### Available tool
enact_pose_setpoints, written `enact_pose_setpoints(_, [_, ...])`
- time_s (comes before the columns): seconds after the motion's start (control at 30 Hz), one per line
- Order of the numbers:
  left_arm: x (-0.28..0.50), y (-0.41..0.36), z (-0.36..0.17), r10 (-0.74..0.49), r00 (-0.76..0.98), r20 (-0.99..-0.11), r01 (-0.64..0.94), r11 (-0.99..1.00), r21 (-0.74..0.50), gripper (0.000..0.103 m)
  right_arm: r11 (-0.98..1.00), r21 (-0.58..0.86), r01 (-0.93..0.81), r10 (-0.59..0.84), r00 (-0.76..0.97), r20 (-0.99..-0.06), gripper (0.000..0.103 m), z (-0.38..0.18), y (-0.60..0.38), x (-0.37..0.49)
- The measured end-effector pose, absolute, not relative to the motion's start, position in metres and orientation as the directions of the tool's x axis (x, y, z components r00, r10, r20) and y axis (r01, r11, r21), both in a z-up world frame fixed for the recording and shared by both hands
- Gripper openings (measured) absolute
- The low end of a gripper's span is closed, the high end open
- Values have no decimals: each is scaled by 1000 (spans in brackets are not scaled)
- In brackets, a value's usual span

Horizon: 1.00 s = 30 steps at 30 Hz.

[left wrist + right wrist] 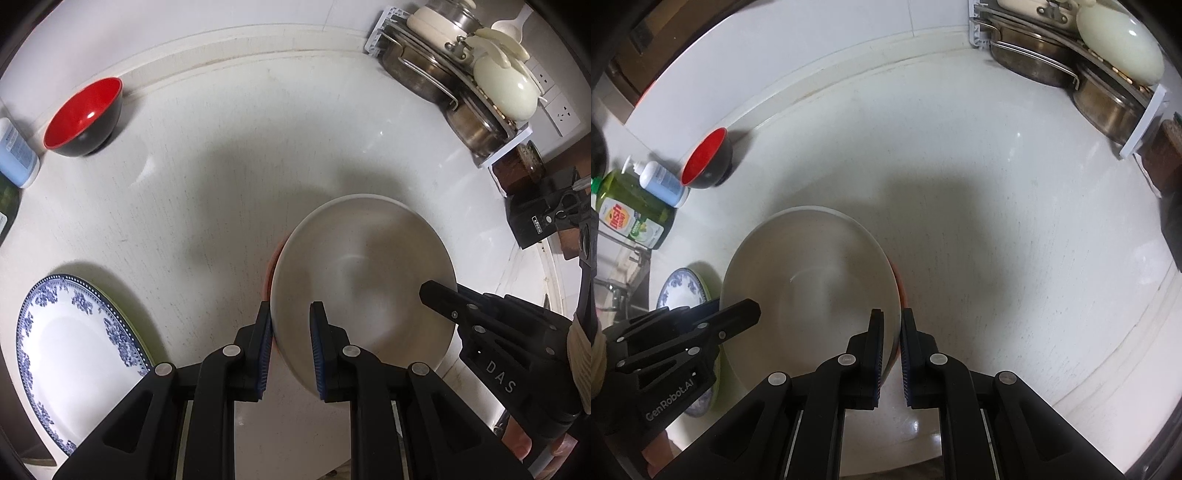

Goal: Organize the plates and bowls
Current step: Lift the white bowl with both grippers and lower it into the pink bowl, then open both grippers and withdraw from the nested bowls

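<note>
- Two grippers grip one white bowl (pixel 364 280): left gripper (pixel 291 325) clamped on its left rim, right gripper (pixel 892 332) on its right.
- Red-black bowl (pixel 83 116) stands well apart.

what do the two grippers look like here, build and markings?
Both are matte black plastic linkages with round silver pivot pins. The fingers carry ribbed blue pads. The left gripper has "GenRobot.AI" in pale letters on its side; the right gripper shows "DAS". No cables are visible.

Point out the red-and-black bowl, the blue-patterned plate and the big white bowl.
red-and-black bowl (pixel 79 118), left wrist view, red inside.
blue-patterned plate (pixel 74 354), left wrist view, white centre.
big white bowl (pixel 812 273), right wrist view, inner bottom.
</note>
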<state>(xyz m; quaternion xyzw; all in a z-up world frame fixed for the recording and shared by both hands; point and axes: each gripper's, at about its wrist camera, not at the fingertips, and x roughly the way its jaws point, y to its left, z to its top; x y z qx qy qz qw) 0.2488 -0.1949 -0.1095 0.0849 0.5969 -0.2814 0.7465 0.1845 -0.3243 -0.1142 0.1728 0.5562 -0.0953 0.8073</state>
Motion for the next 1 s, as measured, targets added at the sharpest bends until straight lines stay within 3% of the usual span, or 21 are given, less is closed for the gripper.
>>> enact_pose_setpoints(0.33, [249,-197,-114,-317,127,-940,518,829,-209,21,925,172,338,42,358,-933,11,-120,-324,187])
enact_pose_setpoints(0.53, [249,-196,-115,-323,124,-938,520,826,-216,27,928,178,328,50,365,-930,12,-120,-324,187])
enact_pose_setpoints(0.63, [250,-196,-115,-318,129,-939,514,831,-211,45,928,180,325,53,365,-929,15,-121,-325,186])
enact_pose_setpoints(0.67, [250,-196,-115,-316,132,-939,513,833,-209,48,929,180,324,53,365,-930,21,-121,-326,186])
enact_pose_setpoints(0.7, [250,-195,-115,-317,134,-939,511,834,-208,48,928,184,324,56,365,-929,29,-121,-326,186])
enact_pose_setpoints(0.77, [251,-193,-115,-320,132,-938,510,833,-212,49,928,184,325,55,369,-928,33,-121,-325,185])
enact_pose_setpoints(1.0, [254,-185,-105,-323,176,-930,506,840,-196,55,935,170,311,36,393,-919,33,-109,-320,185])
